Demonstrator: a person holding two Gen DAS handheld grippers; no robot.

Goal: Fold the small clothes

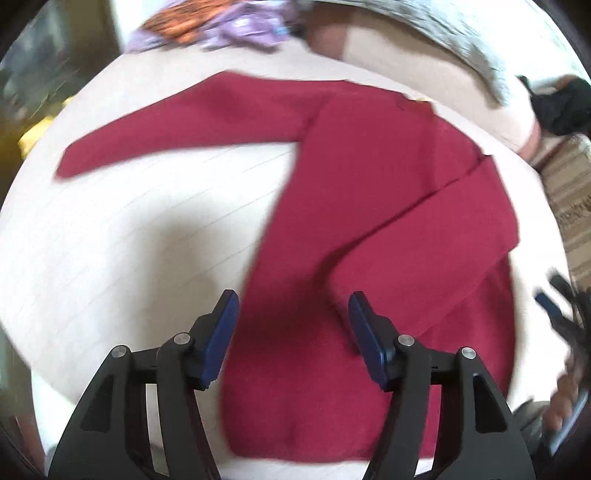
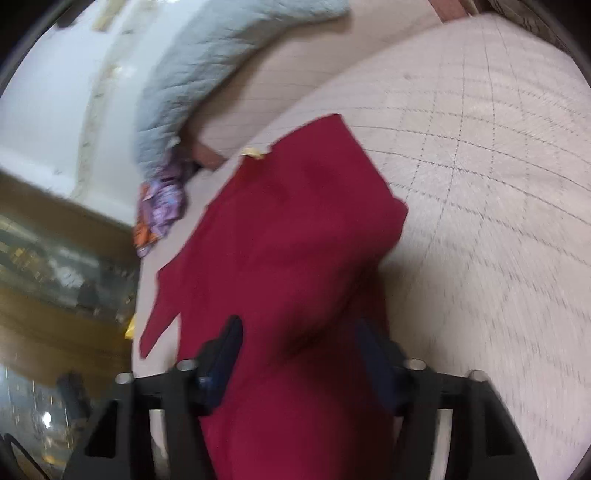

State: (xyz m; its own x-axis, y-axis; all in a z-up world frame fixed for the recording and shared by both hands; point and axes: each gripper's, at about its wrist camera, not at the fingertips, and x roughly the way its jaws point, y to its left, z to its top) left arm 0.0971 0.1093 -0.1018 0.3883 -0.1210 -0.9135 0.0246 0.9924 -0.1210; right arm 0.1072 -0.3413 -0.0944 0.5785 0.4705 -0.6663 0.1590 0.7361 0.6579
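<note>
A dark red long-sleeved top [image 1: 369,221] lies on a pale checked bed cover [image 1: 129,240]. One sleeve stretches out to the left [image 1: 166,125]; the other is folded across the body. My left gripper [image 1: 293,306] is open above the top's lower hem, nothing between its blue pads. In the right wrist view the same top [image 2: 288,240] runs up from between the fingers. My right gripper [image 2: 299,332] is open with the red cloth lying between and under its fingers; whether it touches the cloth is unclear. The right gripper shows blurred at the left wrist view's right edge [image 1: 561,325].
A grey quilted blanket [image 2: 207,66] lies at the far side of the bed. A purple and orange patterned cloth [image 2: 159,210] is heaped beside it, also in the left wrist view [image 1: 221,26]. A wooden floor [image 2: 55,295] drops off left of the bed.
</note>
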